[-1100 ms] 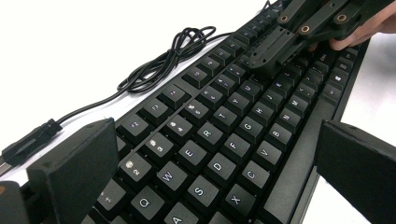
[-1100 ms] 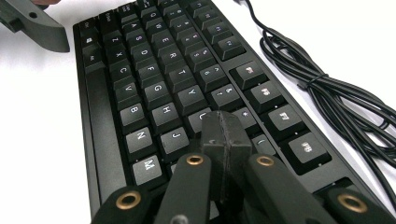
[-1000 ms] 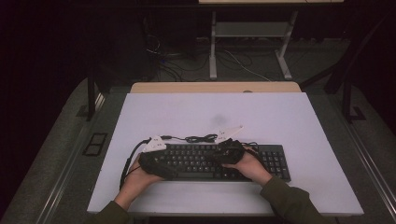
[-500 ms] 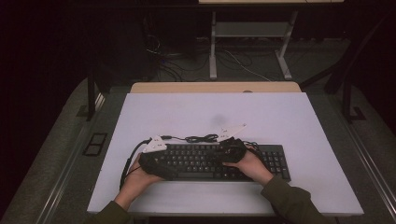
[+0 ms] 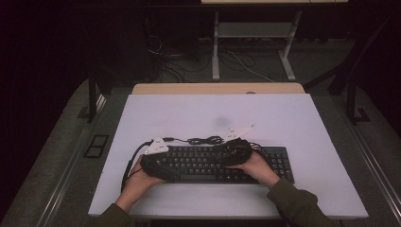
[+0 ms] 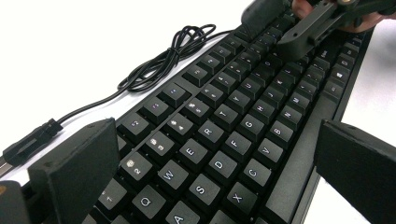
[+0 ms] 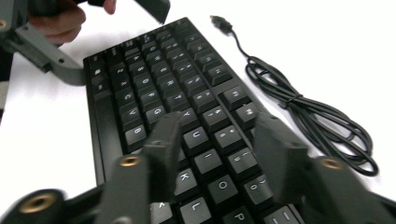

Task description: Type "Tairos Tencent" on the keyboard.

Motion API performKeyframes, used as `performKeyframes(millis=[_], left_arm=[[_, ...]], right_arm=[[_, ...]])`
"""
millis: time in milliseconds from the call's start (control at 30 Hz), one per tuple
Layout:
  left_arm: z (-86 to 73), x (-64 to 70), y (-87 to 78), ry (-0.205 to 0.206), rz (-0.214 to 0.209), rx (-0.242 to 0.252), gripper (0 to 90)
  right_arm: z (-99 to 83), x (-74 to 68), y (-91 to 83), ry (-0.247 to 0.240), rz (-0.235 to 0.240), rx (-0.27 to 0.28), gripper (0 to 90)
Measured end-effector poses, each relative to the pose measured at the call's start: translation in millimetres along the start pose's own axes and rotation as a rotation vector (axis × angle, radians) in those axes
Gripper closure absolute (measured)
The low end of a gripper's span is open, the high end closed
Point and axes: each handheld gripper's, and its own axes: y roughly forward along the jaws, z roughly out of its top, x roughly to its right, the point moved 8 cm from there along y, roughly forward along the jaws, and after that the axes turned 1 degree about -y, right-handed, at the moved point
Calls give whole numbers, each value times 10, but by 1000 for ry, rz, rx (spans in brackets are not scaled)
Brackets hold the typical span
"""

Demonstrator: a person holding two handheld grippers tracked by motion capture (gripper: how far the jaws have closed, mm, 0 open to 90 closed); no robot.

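A black keyboard (image 5: 203, 163) lies on the white table (image 5: 283, 118) near its front edge, with its black cable (image 5: 203, 140) coiled just behind it. My left gripper (image 5: 158, 165) is at the keyboard's left end; its jaws stand wide open, one on either side of the key rows (image 6: 224, 116). My right gripper (image 5: 234, 151) hovers over the middle-right keys. In the right gripper view its jaws (image 7: 219, 128) are apart above the U, I and K keys, holding nothing. The other gripper (image 7: 46, 51) shows at the keyboard's far end.
The cable's USB plug (image 7: 219, 21) lies loose on the table beyond the coil (image 7: 303, 112). A wooden strip (image 5: 217, 88) edges the table's back. Desk legs and floor cables (image 5: 246, 66) lie beyond it. Bare tabletop surrounds the keyboard.
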Motion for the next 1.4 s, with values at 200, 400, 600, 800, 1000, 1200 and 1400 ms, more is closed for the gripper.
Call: performKeyframes(millis=[200, 400, 600, 800, 1000, 1200, 1400], left_arm=[[-1, -1, 5, 1, 0, -1, 0], [2, -6, -5, 6, 3, 0, 54], [30, -32, -12, 1, 9, 8, 186], [62, -32, 13, 16, -11, 8, 384], [119, -30, 63, 30, -26, 6, 632], [143, -11, 127, 49, -28, -20, 801], [140, -6, 177, 55, -26, -44, 893]], right_arm=[[6, 35, -28, 16, -7, 22, 385], [7, 54, -45, 22, -13, 29, 366], [11, 52, -41, 21, -11, 31, 362], [7, 49, -33, 19, -11, 31, 359], [9, 46, -34, 19, -11, 32, 359], [8, 47, -31, 19, -11, 31, 358], [7, 45, -28, 16, -12, 31, 358]])
